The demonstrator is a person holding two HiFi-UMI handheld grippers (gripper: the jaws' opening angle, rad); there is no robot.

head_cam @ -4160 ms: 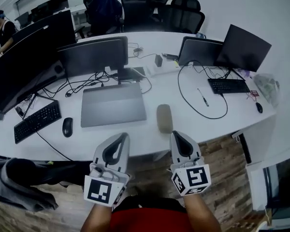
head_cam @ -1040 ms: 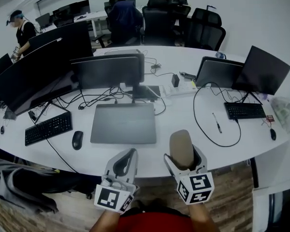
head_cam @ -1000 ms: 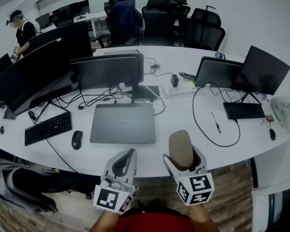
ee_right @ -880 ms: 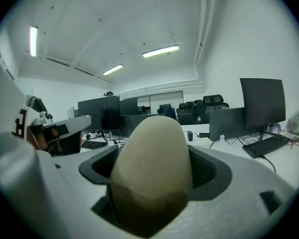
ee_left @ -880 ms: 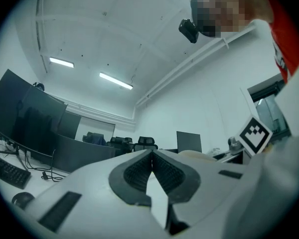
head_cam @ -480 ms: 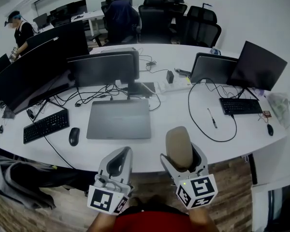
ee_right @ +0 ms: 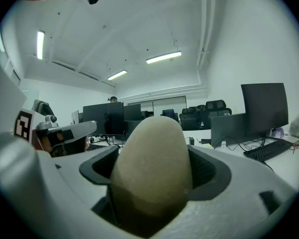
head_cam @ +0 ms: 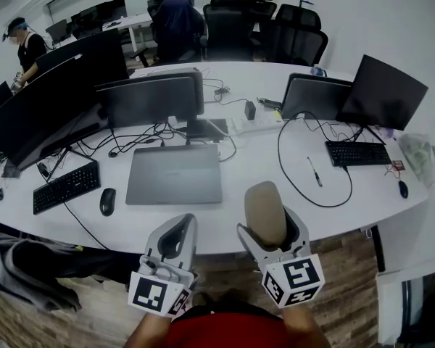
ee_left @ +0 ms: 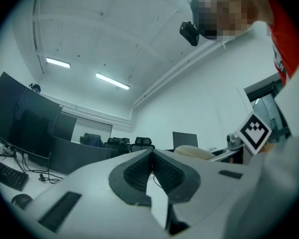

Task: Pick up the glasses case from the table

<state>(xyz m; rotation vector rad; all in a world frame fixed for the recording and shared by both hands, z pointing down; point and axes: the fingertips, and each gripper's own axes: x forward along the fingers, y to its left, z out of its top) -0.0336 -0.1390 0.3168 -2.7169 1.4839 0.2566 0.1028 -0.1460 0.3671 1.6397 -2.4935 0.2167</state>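
Observation:
The beige oval glasses case (head_cam: 264, 212) stands upright between the jaws of my right gripper (head_cam: 270, 227), lifted off the white table (head_cam: 275, 158) and held near its front edge. In the right gripper view the case (ee_right: 152, 166) fills the gap between the dark pads, and the gripper (ee_right: 154, 171) is shut on it. My left gripper (head_cam: 175, 239) hangs beside it on the left, below the table edge, with nothing in it. In the left gripper view its jaws (ee_left: 152, 169) meet at the tips, shut and empty.
On the table lie a closed grey laptop (head_cam: 174, 174), a mouse (head_cam: 106, 201), two keyboards (head_cam: 65, 186) (head_cam: 357, 153), several monitors (head_cam: 148, 100), cables and a pen (head_cam: 314, 172). Office chairs (head_cam: 239, 20) stand behind. A person (head_cam: 22, 46) stands far left. Dark clothing (head_cam: 22, 274) lies low left.
The glasses case was lying on the table 4.2 s ago; it now sits clamped in my right gripper. Over the last second both grippers drifted slightly down and toward me.

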